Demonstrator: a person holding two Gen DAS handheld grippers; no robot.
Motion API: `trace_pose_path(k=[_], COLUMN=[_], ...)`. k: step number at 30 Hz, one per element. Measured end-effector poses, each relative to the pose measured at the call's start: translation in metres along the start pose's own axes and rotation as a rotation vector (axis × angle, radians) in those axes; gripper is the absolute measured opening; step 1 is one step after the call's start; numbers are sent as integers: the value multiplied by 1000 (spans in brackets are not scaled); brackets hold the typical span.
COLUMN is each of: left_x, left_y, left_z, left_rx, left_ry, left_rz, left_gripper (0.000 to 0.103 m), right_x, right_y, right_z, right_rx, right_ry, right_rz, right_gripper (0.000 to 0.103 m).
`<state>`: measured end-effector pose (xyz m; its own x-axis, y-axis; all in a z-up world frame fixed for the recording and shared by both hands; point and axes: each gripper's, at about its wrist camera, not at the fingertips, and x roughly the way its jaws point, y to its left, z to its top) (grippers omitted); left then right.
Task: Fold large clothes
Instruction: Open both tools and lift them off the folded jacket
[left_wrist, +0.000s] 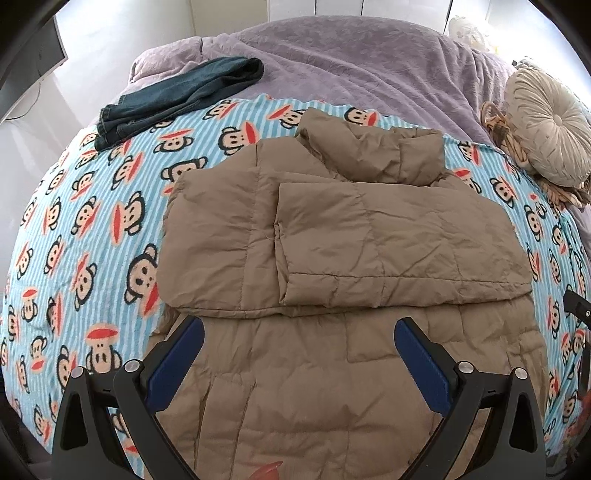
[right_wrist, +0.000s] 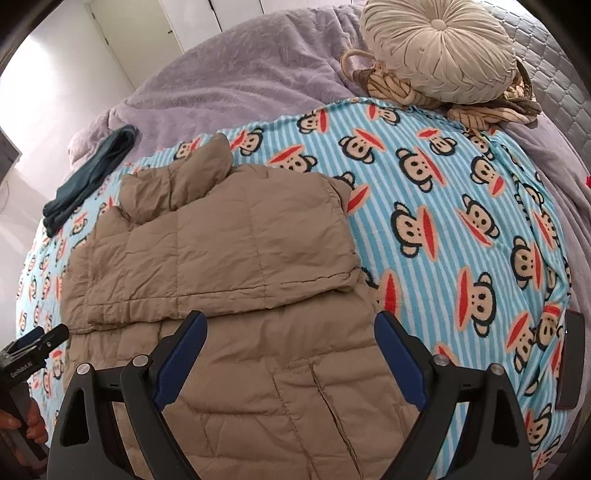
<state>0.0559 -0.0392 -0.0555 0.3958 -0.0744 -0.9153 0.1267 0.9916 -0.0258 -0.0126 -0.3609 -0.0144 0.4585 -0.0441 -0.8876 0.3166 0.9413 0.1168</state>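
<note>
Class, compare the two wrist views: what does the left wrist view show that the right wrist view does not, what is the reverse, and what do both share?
Only the left wrist view: the jeans' stitched hem and a dark screen at upper left.

Only the right wrist view: a dark flat object near the blanket's right edge, and fingers on the left gripper's handle.

Both: the tan puffer jacket, monkey-print blanket, round cushion, and open jaws.

You see quilted jacket (left_wrist: 332, 240) in plain tan-brown, stitched in squares. Blanket (left_wrist: 92, 229) under it: light blue and white stripes, printed with cartoon monkey faces, red-orange mouths, black outlines. Bedspread (left_wrist: 351, 55) behind: pale lilac, faint textured pattern. Folded jeans (left_wrist: 177, 99): dark teal-blue denim. Round cushion (right_wrist: 439, 48): cream-beige, pleated, button at centre. Your fingers (left_wrist: 421, 362): blue pads on black frame.
</note>
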Motion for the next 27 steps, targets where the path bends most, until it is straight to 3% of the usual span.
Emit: trace_pose_path(k=[4, 9, 16, 21, 27], left_x=[-13, -31, -53, -70, -77], left_y=[1, 7, 9, 13, 33], left_z=[-4, -12, -37, -71, -125], left_rx=[-12, -35, -100, -167, -327], left_ry=[3, 7, 42, 48, 110], left_rz=[8, 8, -40, -16, -13], left_gripper=[103, 103, 103, 103, 103], right_x=[-9, -30, -45, -44, -31], right_y=[-1, -4, -14, -29, -57], right_z=[-1, -5, -16, -27, -45], right_rx=[-12, -6, 14, 48, 116], right_ry=[34, 31, 48, 105, 200], right_rz=[-14, 29, 79, 159, 259], right_gripper=[94, 94, 94, 94, 94])
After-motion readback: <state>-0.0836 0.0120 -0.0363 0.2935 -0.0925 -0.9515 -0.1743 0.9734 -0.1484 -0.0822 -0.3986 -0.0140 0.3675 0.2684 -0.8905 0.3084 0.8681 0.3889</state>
